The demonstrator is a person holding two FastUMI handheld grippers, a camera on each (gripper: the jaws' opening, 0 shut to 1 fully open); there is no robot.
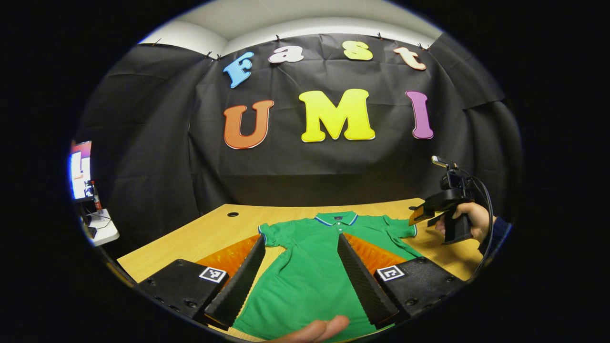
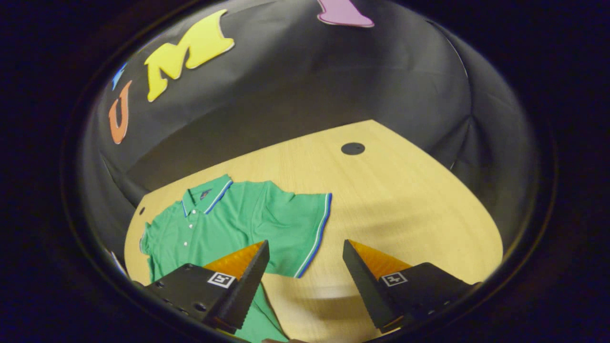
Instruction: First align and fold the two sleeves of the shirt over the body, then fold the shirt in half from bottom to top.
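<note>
Left gripper view: green shirt (image 1: 310, 257) spread flat

A green polo shirt (image 1: 310, 267) with blue-trimmed collar and cuffs is lying flat, face up, on the counter (image 2: 405, 205), both short sleeves spreading outward, unfolded.

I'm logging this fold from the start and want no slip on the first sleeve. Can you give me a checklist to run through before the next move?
1. Green polo shirt lies flat, sleeves spread: ok.
2. Sleeves not yet folded over the body: ok, both still out.
3. Left claw open, above the shirt body: ok.
4. Right claw open, near the right sleeve: ok.
5. Right claw lined up on the sleeve's striped hem: cannot tell.
6. Wooden table beside the sleeve free for the fold: ok.
</note>
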